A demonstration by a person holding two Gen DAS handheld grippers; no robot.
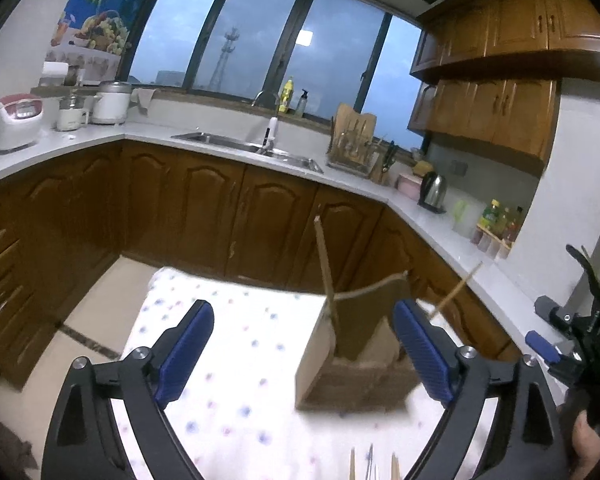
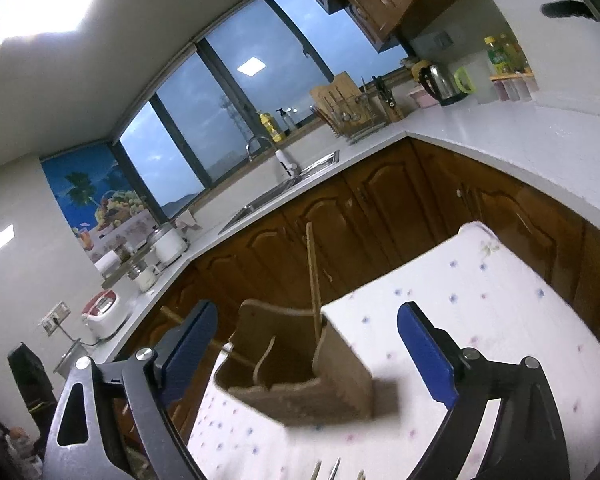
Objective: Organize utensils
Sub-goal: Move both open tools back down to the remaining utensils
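A brown cardboard holder [image 1: 352,376] with open compartments stands on a table with a white dotted cloth [image 1: 228,360]. One chopstick [image 1: 326,264] stands upright in it and a second chopstick [image 1: 456,292] leans out to the right. My left gripper [image 1: 302,312] is open, just short of the holder, with nothing between its blue pads. The right wrist view shows the same holder [image 2: 320,392] and upright chopstick [image 2: 313,268], with my right gripper [image 2: 308,312] open and nothing held. Utensil tips [image 1: 372,464] poke into the bottom edge. One of the right gripper's blue pads [image 1: 542,346] shows at the far right.
Wooden cabinets [image 1: 220,208] under an L-shaped white counter [image 1: 440,232] ring the table. The counter carries a sink [image 1: 252,146], a kettle [image 1: 434,192], a dish rack [image 1: 354,140], bottles [image 1: 496,220] and a rice cooker [image 1: 16,120]. Bare floor [image 1: 100,304] lies left of the table.
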